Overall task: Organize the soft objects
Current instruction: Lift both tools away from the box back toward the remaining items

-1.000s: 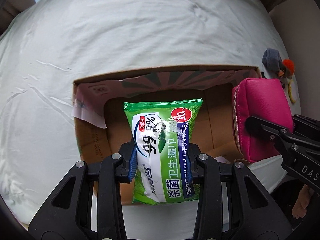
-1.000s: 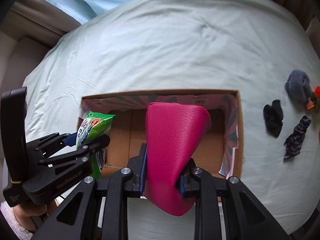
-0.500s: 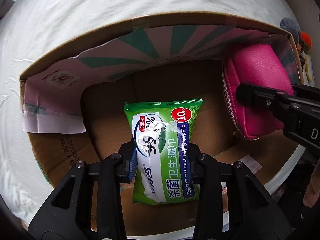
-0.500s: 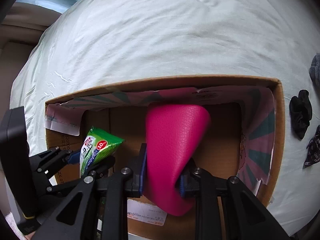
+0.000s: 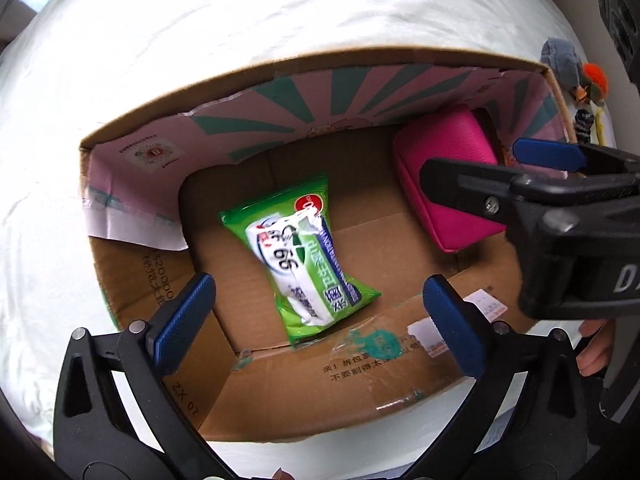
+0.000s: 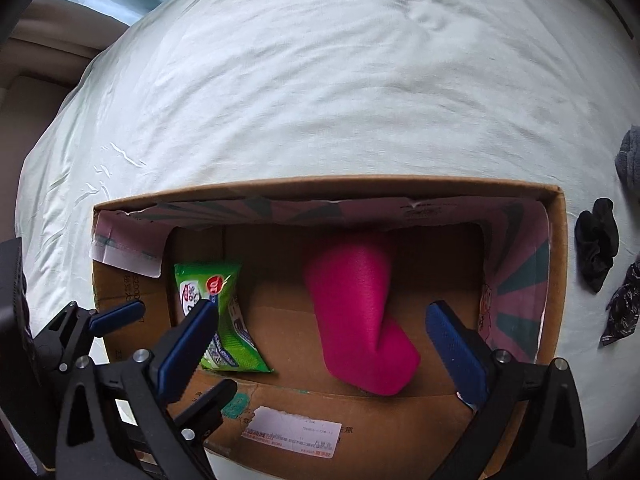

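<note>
Left gripper (image 5: 320, 312) and right gripper (image 6: 320, 336) both spread wide, empty, above cardboard box (image 6: 558, 240) on bed (image 6: 320, 80). Wet wipes pack (image 5: 304, 252) and pink pouch (image 6: 356, 320) lie apart on box floor, apparently stowed. Scrunchies (image 6: 596, 248) remain on bed beyond box's right wall.

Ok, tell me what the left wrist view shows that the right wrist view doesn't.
Only the left wrist view shows the orange-and-grey plush toy beyond the box and the whole printed front of the wipes pack. Only the right wrist view shows the black scrunchie and the patterned one on the bedsheet. Both show the cardboard box, pink pouch and wipes inside, both jaws open.
</note>
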`<state>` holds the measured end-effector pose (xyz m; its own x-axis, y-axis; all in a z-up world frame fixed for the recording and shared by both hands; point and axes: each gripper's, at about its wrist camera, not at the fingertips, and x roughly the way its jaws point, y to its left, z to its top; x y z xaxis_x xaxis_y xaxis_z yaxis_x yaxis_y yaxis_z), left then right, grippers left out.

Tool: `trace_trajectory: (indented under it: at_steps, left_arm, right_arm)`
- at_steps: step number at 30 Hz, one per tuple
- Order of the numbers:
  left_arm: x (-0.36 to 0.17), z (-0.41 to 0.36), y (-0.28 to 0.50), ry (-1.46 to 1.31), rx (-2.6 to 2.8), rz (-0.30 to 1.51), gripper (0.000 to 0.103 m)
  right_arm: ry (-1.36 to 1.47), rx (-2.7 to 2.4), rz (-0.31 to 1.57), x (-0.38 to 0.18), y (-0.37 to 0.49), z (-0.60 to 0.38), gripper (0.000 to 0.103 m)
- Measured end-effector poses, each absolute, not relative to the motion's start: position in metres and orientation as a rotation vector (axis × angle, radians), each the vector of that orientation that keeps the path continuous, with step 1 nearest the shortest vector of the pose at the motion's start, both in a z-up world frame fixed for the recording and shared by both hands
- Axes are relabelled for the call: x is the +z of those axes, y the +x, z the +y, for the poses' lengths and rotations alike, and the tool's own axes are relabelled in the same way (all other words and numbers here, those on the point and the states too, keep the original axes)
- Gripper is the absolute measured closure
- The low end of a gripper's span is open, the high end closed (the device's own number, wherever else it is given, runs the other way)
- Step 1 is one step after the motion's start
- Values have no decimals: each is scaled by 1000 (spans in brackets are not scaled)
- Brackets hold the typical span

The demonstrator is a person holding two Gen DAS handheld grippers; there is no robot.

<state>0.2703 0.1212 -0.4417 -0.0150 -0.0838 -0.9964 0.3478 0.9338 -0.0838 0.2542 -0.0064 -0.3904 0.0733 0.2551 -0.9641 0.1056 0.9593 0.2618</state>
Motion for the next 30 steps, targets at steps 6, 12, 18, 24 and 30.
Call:
trace_trajectory:
  at_steps: [6, 12, 18, 24, 30]
  left_arm:
    - [-424, 121, 268, 207, -344, 1508, 0]
    - [-385, 123, 253, 204, -339, 1432, 0]
    - [-328, 124, 227, 187, -314, 1353, 0]
    - [-257, 143, 193, 184, -301, 1254, 0]
    - [-181, 163, 150, 127, -267, 1122, 0]
  right_arm:
    - [270, 108, 1482, -375, 244, -5, 0]
    - [238, 95, 1417, -330, 231, -7, 0]
    - [255, 79, 1346, -274, 210, -11, 0]
    - [237, 73, 1219, -202, 173, -12, 0]
    - [189, 60, 1090, -136, 123, -13, 0]
